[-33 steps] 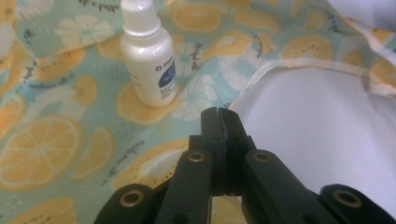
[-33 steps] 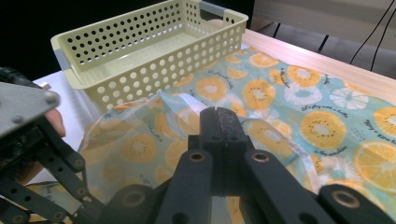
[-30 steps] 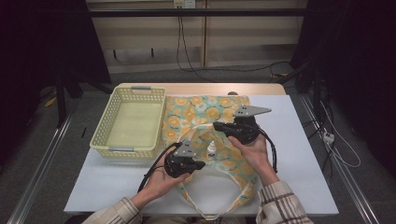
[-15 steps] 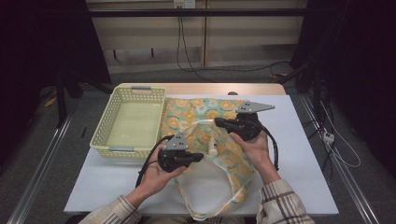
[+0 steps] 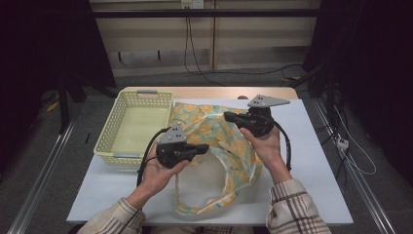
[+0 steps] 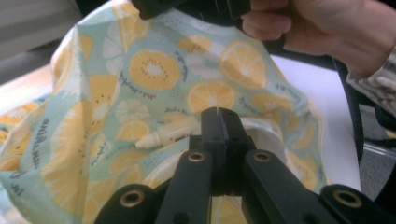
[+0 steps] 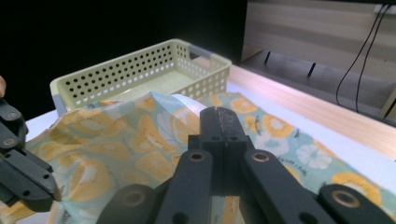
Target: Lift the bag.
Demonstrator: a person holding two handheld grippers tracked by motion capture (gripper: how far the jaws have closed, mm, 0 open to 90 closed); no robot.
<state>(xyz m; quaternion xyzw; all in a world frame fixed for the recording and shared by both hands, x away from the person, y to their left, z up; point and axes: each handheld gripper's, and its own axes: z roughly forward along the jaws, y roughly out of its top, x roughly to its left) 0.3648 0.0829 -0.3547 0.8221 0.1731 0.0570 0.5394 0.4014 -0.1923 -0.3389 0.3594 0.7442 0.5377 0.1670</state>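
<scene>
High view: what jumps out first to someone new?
The citrus-print cloth bag, lifted off the white table at mid-table: the left gripper is shut on its near rim and the right gripper on its far rim, holding its mouth open. Beside it, at the table's left, sits a pale yellow perforated basket.

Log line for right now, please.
left claw: shut on fruit-print bag | right claw: shut on bag | bag: lifted open | basket: empty
</scene>
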